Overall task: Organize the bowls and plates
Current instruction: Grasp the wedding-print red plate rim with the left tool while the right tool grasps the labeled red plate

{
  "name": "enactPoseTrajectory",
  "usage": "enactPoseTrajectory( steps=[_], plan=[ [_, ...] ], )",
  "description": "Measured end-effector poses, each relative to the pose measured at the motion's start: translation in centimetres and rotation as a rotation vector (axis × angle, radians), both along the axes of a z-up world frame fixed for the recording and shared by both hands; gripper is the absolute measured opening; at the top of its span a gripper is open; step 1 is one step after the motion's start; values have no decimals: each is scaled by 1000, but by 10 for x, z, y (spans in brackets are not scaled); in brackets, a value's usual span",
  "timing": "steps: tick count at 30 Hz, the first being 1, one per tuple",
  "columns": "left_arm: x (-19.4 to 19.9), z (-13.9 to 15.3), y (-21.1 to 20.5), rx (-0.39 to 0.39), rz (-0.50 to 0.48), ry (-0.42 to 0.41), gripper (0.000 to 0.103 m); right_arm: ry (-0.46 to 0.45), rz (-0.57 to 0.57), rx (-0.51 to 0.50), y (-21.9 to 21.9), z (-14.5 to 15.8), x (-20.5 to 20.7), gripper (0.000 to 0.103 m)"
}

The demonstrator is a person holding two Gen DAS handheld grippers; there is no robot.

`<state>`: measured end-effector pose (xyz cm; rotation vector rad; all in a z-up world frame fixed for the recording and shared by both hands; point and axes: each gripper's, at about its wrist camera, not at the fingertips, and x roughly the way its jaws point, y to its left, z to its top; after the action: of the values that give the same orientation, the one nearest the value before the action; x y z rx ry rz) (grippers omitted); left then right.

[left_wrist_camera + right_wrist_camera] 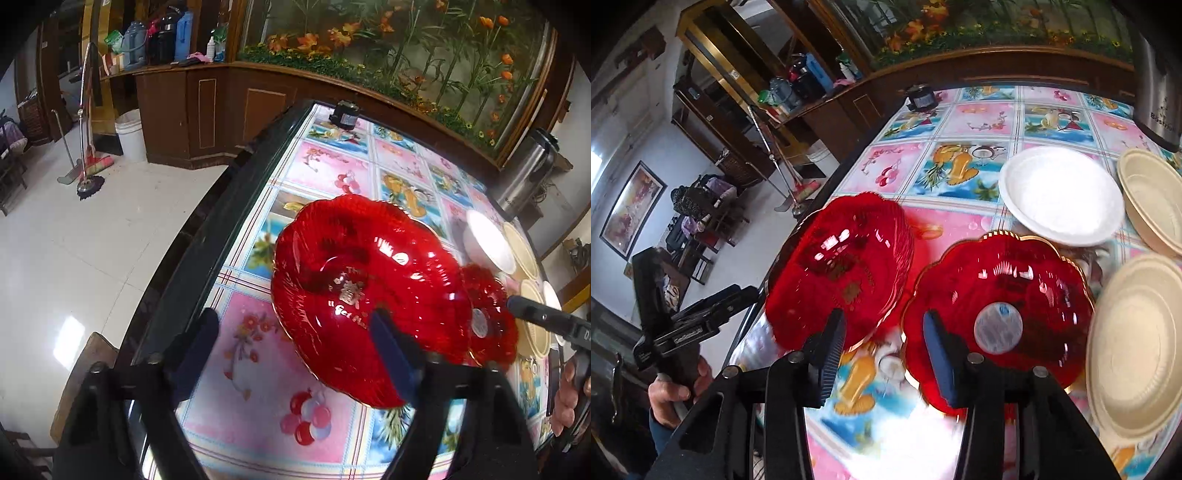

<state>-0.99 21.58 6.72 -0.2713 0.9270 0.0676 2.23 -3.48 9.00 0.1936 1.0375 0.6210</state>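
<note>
Two empty red plates [997, 295] [838, 266] are set on the patterned desk [960, 122]; both hand-held grippers [295, 332] [882, 332] are parted, nothing gripped.

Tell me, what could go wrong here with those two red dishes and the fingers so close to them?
The left red plate lies right by the table edge; a nudge from the left gripper, whose one finger overlaps its rim, might push it off. The two red plates almost touch, so dragging one may knock the stickered red plate. The right gripper is open beside that plate's rim; the glossy surface could slip when pinched.
</note>
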Motion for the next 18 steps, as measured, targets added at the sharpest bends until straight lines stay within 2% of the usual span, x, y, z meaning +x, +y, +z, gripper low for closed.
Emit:
enactPoseTrajectory(
  steps=[5,7,12,17,18],
  plan=[
    [14,-14,3,-40,-6,33,52,32,-10,3,6,-9,19,42],
    [18,-17,5,-50,4,36,52,36,-9,-2,8,-12,22,38],
    [28,-25,14,-70,35,49,50,38,-19,-31,16,-21,35,37],
    [37,-35,14,-106,18,70,26,47,-23,-43,19,-30,41,33],
    [39,-37,12,-104,13,75,24,53,-24,-43,20,-32,42,30]
  ],
)
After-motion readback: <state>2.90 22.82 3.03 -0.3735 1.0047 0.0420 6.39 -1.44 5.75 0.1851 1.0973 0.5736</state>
